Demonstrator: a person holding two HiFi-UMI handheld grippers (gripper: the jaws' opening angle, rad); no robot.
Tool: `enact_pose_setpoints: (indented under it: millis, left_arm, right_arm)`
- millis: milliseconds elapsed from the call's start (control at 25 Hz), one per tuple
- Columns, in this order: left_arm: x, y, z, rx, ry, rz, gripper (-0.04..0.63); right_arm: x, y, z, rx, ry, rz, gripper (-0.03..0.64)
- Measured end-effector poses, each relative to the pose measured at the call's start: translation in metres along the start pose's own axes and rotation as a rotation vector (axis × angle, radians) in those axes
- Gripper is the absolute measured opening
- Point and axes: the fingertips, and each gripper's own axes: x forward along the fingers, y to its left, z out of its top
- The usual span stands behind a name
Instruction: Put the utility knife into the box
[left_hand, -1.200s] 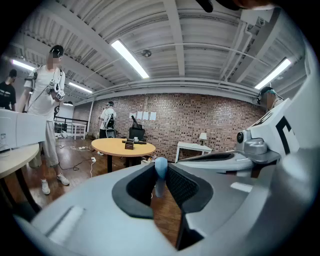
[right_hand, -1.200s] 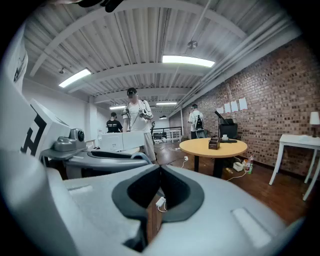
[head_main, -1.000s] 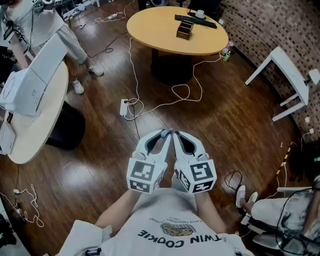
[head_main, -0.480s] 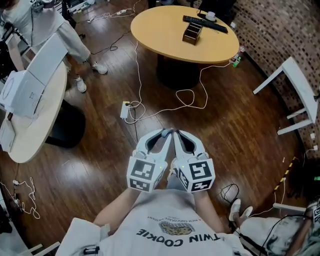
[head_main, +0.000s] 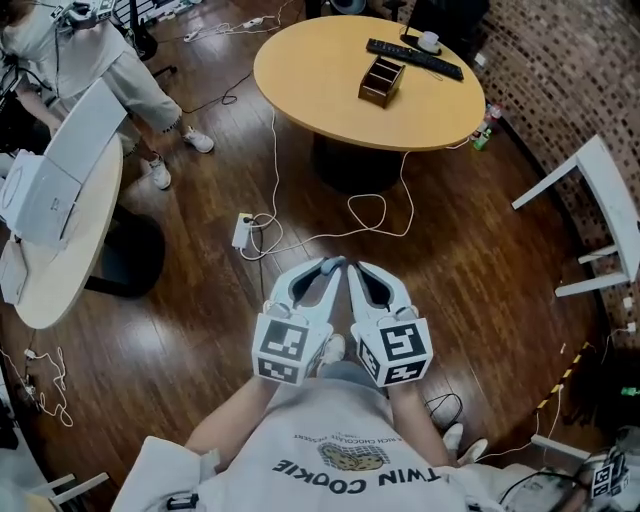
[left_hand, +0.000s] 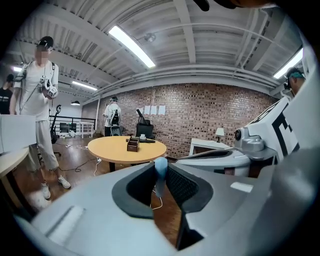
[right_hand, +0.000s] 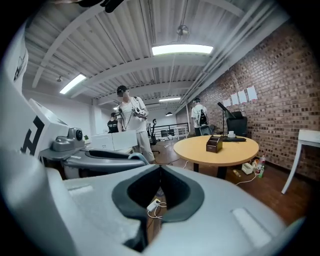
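A light-blue utility knife sticks up between the jaws of my left gripper, which is shut on it; only its rounded blue end shows. In the head view that blue tip sits at the left gripper. My right gripper is held close beside it, its jaws shut with nothing between them. The brown wooden box stands far ahead on a round yellow table. The same box shows in both gripper views.
A black keyboard and a white cup lie behind the box. White cables and a power strip trail across the wood floor. A pale table with white cartons stands left, a person beyond it, a white desk right.
The round table and box have drifted lower and nearer in the head view as the person walks forward. Both grippers keep the same pose, side by side.
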Motion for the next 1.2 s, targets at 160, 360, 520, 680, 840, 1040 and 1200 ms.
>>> enact_pose_setpoints:
  millis: [160, 360, 520, 680, 840, 1040, 1200]
  left_arm:
    - [0.027, -0.004, 0.008, 0.011, -0.002, 0.015, 0.072]
    - [0.053, -0.013, 0.018, 0.019, -0.005, 0.004, 0.072]
    - [0.067, -0.018, 0.023, 0.024, -0.006, -0.008, 0.072]
    - [0.085, -0.010, 0.028, 0.023, -0.009, -0.009, 0.072]
    - [0.106, 0.006, 0.024, 0.012, -0.007, -0.013, 0.072]
    - [0.137, 0.038, 0.031, -0.001, -0.005, -0.028, 0.072]
    - [0.164, 0.069, 0.044, 0.000, -0.004, -0.055, 0.072]
  right_arm:
    - [0.007, -0.025, 0.008, -0.009, -0.010, 0.019, 0.002]
    - [0.011, -0.049, 0.012, -0.006, -0.018, 0.023, 0.002]
    - [0.013, -0.062, 0.015, -0.001, -0.025, 0.020, 0.002]
    - [0.027, -0.075, 0.020, -0.005, -0.032, 0.021, 0.002]
    - [0.050, -0.086, 0.023, -0.010, -0.026, 0.021, 0.002]
    - [0.089, -0.104, 0.032, -0.014, -0.016, -0.003, 0.002]
    - [0.125, -0.117, 0.047, -0.018, -0.010, -0.035, 0.002]
